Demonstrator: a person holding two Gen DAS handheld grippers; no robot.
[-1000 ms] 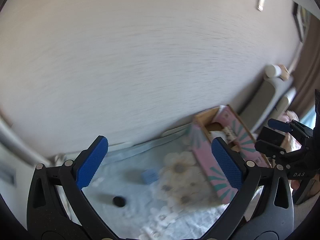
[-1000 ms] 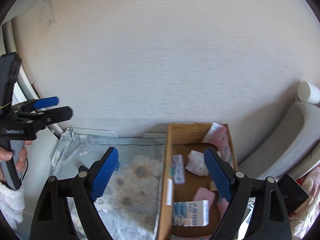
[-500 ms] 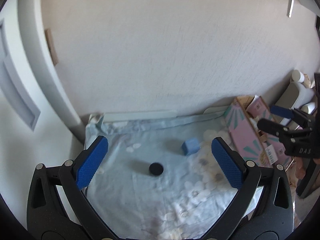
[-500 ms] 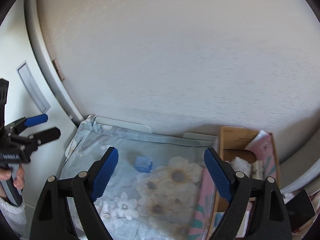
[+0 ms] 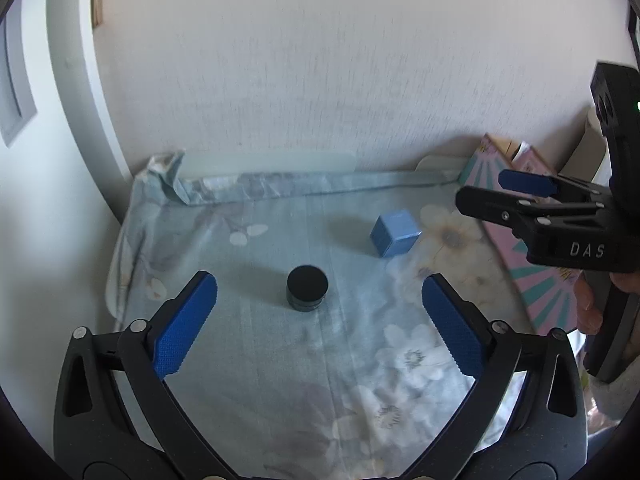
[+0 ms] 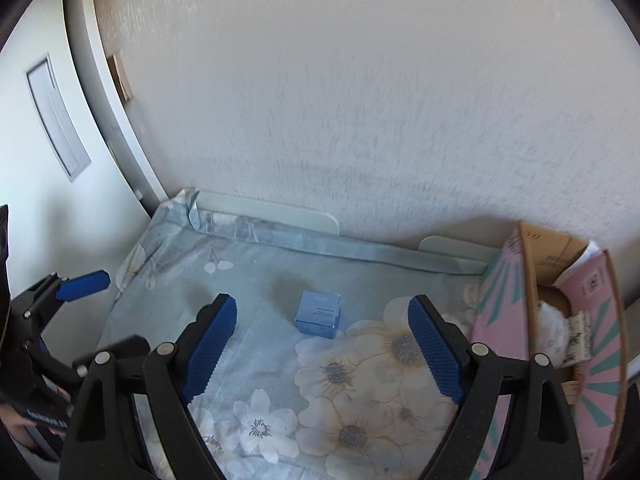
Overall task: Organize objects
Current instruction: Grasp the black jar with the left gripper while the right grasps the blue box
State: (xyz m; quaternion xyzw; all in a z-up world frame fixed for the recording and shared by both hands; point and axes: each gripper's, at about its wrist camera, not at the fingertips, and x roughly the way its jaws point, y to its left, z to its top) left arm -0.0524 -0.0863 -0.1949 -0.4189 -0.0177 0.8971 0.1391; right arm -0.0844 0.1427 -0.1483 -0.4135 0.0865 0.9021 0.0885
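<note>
A small round black jar (image 5: pixel 307 289) stands on the flowered blue cloth (image 5: pixel 280 360), just ahead of and between my left gripper's fingers. My left gripper (image 5: pixel 319 300) is open and empty. A small blue box (image 5: pixel 394 233) lies further right; in the right wrist view the blue box (image 6: pixel 319 314) lies ahead, between my right gripper's fingers. My right gripper (image 6: pixel 322 330) is open and empty; it also shows at the right of the left wrist view (image 5: pixel 520 192). The jar is hidden in the right wrist view.
A pink cardboard box (image 6: pixel 500 312) with several items inside stands at the cloth's right edge, also seen in the left wrist view (image 5: pixel 532 276). A white wall (image 6: pixel 360 120) backs the table, with a white door frame (image 6: pixel 108 112) at left. The left gripper (image 6: pixel 60 300) shows at left.
Both cameras have tilted down and swung left, from the wall and pink box to the cloth. The jar and blue box now lie closer. Both grippers stay open.
</note>
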